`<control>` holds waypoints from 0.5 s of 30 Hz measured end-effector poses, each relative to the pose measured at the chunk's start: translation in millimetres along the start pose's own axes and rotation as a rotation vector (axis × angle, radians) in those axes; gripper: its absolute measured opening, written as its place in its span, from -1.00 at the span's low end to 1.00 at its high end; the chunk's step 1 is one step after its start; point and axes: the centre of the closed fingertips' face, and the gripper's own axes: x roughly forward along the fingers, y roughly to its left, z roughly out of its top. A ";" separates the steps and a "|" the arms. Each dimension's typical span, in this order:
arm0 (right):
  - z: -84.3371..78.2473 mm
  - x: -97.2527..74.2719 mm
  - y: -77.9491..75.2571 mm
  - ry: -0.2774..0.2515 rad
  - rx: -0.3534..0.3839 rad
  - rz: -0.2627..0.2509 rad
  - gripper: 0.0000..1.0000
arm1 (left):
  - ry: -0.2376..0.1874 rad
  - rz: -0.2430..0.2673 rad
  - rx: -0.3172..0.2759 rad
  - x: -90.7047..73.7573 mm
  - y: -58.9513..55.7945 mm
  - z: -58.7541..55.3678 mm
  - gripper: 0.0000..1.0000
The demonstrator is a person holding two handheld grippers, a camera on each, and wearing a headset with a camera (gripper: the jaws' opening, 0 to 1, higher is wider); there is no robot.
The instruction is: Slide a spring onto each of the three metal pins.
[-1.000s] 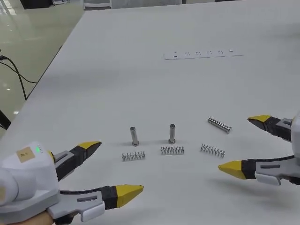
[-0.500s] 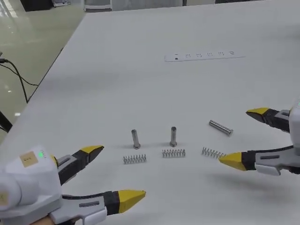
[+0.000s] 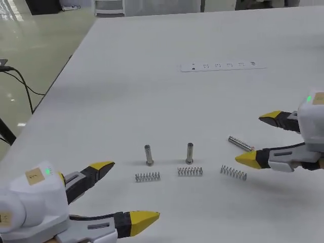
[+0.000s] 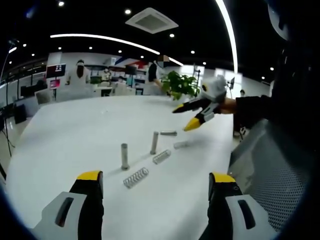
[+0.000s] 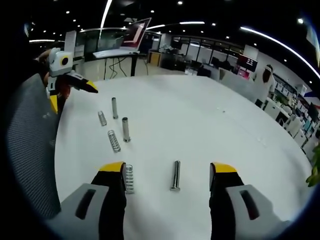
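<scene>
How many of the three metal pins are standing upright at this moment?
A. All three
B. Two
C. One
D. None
B: the left pin and the middle pin stand on end, each with a spring lying in front of it, while the third pin lies flat on its side.

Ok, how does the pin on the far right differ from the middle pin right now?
Pose: the right pin lies flat on the table, while the middle pin stands upright. Position: the right pin sits just ahead of the open right gripper, in line with the gap between its jaws, while the middle pin stands well away from it. Shared: both are bare metal cylinders with nothing slid onto them yet.
</scene>
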 end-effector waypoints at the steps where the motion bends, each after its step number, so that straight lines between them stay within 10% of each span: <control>1: 0.4 1.1 -1.3 0.004 0.000 -0.001 0.29 | 0.001 0.000 0.000 0.0 0.0 -0.2 0.67; 15: -2.6 26.5 -10.1 0.111 -0.017 0.007 -0.16 | -0.001 -0.001 -0.006 -0.1 -1.0 -0.5 0.66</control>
